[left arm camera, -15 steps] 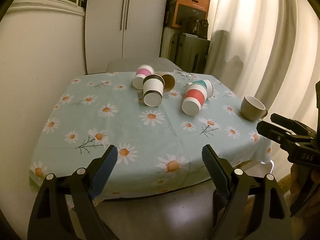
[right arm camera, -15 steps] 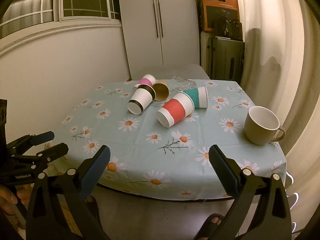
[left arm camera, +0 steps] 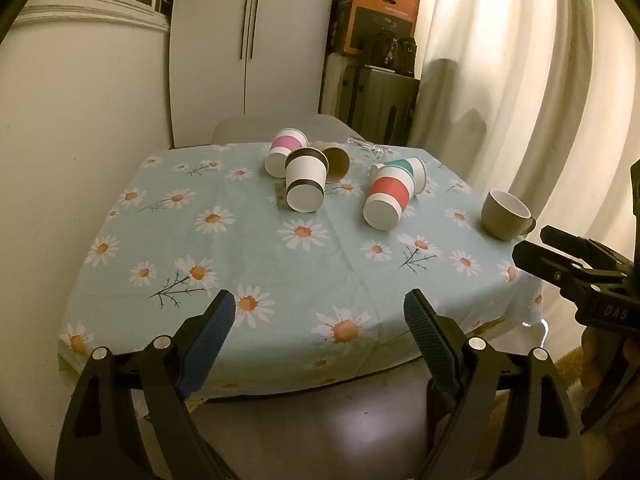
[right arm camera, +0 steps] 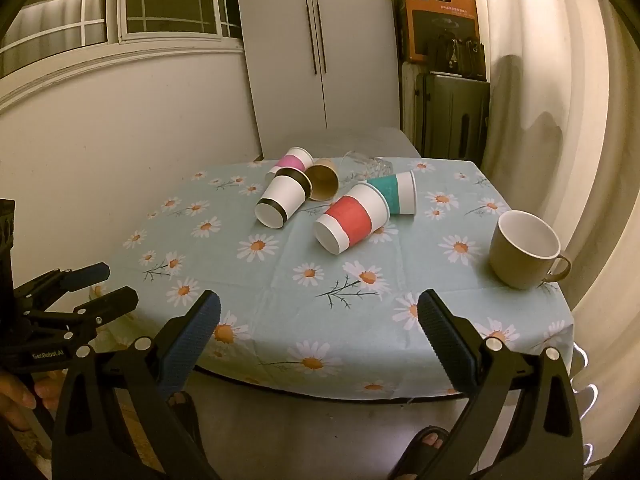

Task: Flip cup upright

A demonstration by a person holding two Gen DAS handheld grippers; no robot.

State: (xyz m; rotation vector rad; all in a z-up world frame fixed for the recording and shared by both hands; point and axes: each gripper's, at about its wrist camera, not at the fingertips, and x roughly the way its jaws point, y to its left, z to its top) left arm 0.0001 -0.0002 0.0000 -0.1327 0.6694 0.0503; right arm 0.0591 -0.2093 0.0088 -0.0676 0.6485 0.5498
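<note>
Several paper cups lie on their sides on the daisy tablecloth: a red-banded cup, a black-banded cup, a pink-banded cup, a teal-banded cup and a brown cup. A clear glass lies on its side at the back. A tan mug stands upright at the right. My left gripper and right gripper are open and empty, off the table's near edge.
The right gripper shows at the right edge of the left wrist view; the left gripper shows at the left of the right wrist view. A wall is left of the table, curtains right, a cupboard and boxes behind.
</note>
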